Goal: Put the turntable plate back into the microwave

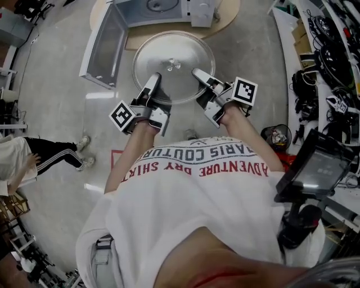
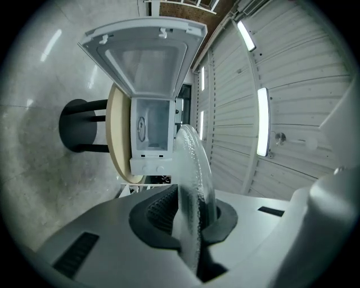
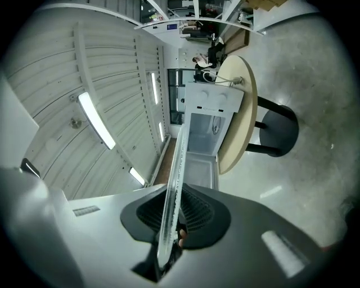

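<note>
The round clear glass turntable plate (image 1: 173,59) hangs level in the air in front of the white microwave (image 1: 163,10), whose door (image 1: 104,48) swings open to the left. My left gripper (image 1: 153,83) is shut on the plate's near-left rim, and my right gripper (image 1: 198,75) is shut on its near-right rim. In the left gripper view the plate (image 2: 194,169) shows edge-on between the dark pads, with the open microwave (image 2: 151,132) beyond. In the right gripper view the plate (image 3: 174,185) also runs edge-on through the jaws toward the microwave (image 3: 205,126).
The microwave stands on a round wooden table (image 1: 225,19) with a black pedestal (image 3: 278,132). A cluttered bench (image 1: 323,62) runs along the right. A person's legs (image 1: 59,157) are at the left on the grey floor.
</note>
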Tool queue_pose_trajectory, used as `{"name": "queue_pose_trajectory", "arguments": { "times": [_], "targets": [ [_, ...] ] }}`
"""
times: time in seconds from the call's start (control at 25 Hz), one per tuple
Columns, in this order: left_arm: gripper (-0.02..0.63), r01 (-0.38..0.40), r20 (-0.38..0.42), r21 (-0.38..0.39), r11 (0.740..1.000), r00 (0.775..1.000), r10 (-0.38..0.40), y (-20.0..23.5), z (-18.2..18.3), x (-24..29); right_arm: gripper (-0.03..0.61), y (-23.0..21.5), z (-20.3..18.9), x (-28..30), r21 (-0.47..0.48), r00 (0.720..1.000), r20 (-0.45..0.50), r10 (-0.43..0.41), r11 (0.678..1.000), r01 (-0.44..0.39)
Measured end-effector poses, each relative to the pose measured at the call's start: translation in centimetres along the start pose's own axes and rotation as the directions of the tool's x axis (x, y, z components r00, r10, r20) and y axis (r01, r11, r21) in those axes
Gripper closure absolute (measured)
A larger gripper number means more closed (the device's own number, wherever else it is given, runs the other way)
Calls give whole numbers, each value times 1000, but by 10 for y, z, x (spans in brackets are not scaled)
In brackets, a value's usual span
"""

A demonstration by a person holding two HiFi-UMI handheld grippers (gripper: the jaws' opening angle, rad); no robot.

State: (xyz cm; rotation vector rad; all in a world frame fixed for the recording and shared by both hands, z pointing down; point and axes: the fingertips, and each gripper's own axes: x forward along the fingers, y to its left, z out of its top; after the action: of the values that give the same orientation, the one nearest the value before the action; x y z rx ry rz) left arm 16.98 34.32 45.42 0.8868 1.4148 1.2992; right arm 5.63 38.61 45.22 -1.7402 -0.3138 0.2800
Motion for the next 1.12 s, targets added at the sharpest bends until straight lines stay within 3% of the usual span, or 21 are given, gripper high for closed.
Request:
{"name": "queue_pose_trajectory", "arguments": {
  "times": [0.28,0.6,1.12],
  "targets": [
    [588,-16,73,8,1000,997,15,8,50,55,549,-11,54,60,17,998,-54,8,1000,-8],
    [588,-37,100,-39,999,994,41,48,145,110,549,-52,89,154,43,997,-78,-20,999,23],
    [588,-78,169,-34,996,982,83,77,171,108,549,-81,85,179,102,990,-141,-24,994,39]
  ]
}}
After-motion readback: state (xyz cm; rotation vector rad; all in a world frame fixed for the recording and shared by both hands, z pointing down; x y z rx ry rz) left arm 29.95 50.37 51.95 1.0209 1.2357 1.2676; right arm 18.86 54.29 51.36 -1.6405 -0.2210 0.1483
